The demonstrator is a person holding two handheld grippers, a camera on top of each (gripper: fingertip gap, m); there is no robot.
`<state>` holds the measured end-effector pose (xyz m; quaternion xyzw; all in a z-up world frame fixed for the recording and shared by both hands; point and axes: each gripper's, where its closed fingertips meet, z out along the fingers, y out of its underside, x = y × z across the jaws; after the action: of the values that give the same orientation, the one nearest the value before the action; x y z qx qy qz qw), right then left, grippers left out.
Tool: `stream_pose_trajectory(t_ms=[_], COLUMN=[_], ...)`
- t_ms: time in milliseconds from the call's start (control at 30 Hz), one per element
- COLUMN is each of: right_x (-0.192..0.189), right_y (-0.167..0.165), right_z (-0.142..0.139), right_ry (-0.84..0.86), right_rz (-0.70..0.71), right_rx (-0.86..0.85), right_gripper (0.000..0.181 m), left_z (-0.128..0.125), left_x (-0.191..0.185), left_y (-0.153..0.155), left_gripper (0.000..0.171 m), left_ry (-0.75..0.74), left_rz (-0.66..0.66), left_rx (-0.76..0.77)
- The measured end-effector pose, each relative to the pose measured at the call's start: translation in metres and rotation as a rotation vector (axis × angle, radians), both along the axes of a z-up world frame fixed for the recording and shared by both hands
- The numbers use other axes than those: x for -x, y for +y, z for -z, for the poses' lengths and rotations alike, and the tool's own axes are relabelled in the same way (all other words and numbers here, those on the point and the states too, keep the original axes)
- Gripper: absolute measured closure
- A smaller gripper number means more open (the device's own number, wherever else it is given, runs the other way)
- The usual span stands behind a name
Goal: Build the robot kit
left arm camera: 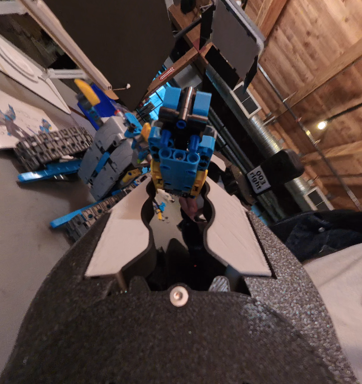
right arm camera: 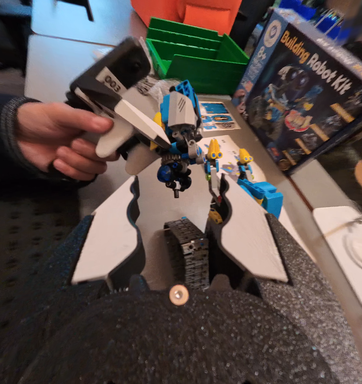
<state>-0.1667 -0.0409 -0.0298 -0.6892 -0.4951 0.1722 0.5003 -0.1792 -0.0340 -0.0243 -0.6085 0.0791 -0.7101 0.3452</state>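
Grey tabletop (right arm camera: 176,207) carries the parts. Right gripper (right arm camera: 179,187) is spread, a black tread (right arm camera: 188,243) between its fingers. Left gripper (left arm camera: 178,188) pinches a blue-and-yellow brick assembly (left arm camera: 179,153), raised off the surface. Farther back: green divided bin (right arm camera: 196,56) and kit box (right arm camera: 300,97).

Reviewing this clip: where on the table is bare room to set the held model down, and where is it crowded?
Bare grey table lies between the person's hand and the tracked base, under the held model in the left hand-held gripper. It is crowded on the far right: instruction sheets, kit box and green bin. The right hand-held gripper is open.
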Motion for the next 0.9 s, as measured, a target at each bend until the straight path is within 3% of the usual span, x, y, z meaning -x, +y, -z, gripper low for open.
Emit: stream_pose_trajectory(t_ms=[100, 200, 333, 467, 633, 767, 900], right_x=[-0.012, -0.040, -0.059, -0.053, -0.050, -0.048, -0.037], right_y=[0.007, 0.020, 0.039, 0.055, 0.081, 0.094, 0.090], right_z=[-0.014, -0.035, -0.022, -0.013, -0.011, -0.005, -0.023], right_ry=[0.001, 0.132, 0.161, 0.197, 0.204, 0.204, 0.210], right_rz=[0.023, 0.048, 0.042, 0.001, -0.006, 0.018, 0.044], right_rx=[-0.065, 0.028, 0.148, 0.206, 0.174, 0.265, 0.313], right_gripper=[0.107, 0.109, 0.110, 0.120, 0.132, 0.130, 0.130], left_z=[-0.017, -0.040, -0.063, -0.054, -0.040, -0.026, -0.018], left_x=[0.006, 0.018, 0.036, 0.045, 0.057, 0.067, 0.068], left_y=[0.004, 0.022, 0.055, 0.080, 0.088, 0.097, 0.102], left_gripper=[0.128, 0.128, 0.127, 0.128, 0.127, 0.128, 0.128], left_ry=[0.100, 0.213, 0.294, 0.299, 0.110, 0.034, 0.019], left_rz=[-0.033, -0.077, -0.062, -0.011, -0.012, -0.024, -0.004], left_rx=[-0.191, -0.387, -0.563, -0.593, -0.515, -0.423, -0.395])
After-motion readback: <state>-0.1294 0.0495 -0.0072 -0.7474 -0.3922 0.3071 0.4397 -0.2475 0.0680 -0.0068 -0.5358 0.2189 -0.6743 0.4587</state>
